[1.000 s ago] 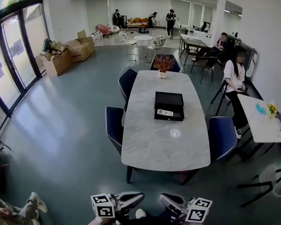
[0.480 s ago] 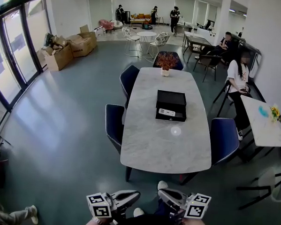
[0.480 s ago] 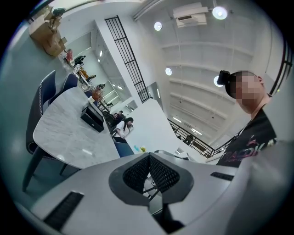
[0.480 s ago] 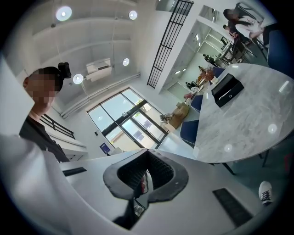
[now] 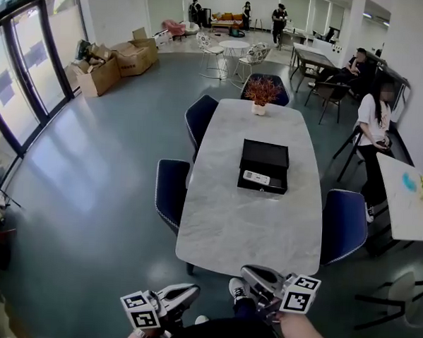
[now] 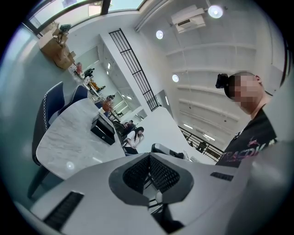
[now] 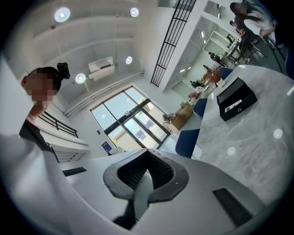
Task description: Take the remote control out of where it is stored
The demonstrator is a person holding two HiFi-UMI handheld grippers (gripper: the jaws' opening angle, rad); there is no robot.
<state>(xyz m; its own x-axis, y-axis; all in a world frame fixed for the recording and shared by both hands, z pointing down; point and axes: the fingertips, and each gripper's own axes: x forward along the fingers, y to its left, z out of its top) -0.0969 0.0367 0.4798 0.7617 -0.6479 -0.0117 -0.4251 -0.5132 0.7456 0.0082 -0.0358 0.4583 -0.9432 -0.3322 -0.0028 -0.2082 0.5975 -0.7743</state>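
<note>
Table: the pale marble table (image 5: 244, 223) stretches away ahead of both pairs of fingers, with its near edge just beyond them.
Chairs: 4 blue chairs (image 5: 169, 191) ring the table, 2 off to the left of the fingers, 1 to the right and 1 at the far end.
Black box: the black box (image 5: 265, 155) sits mid-table, well ahead of the fingers and roughly in line with the right pair.
Left gripper: the left gripper (image 5: 189, 292) is held low, short of the table, fingers pressed together with nothing between them.
Right gripper: the right gripper (image 5: 250, 274) is beside it and slightly further forward, fingers also pressed together and empty.
Remote control: the remote control (image 5: 256, 178) lies flat in the box's open front part, on the side facing the fingers and well apart from both pairs.
Step in hand: apparently the approach, as nothing is reached yet.
Doing it well: the right fingers likely suit best. They should spread before arriving, drop from above across the remote's narrow width, pinch near its middle, then lift straight up clear of the box wall.
Support: the left fingers could press on the box to steady it.
Risk: the remote looks thin and flat, so fingertips may skid off it. The box may slide on the smooth table.
</note>
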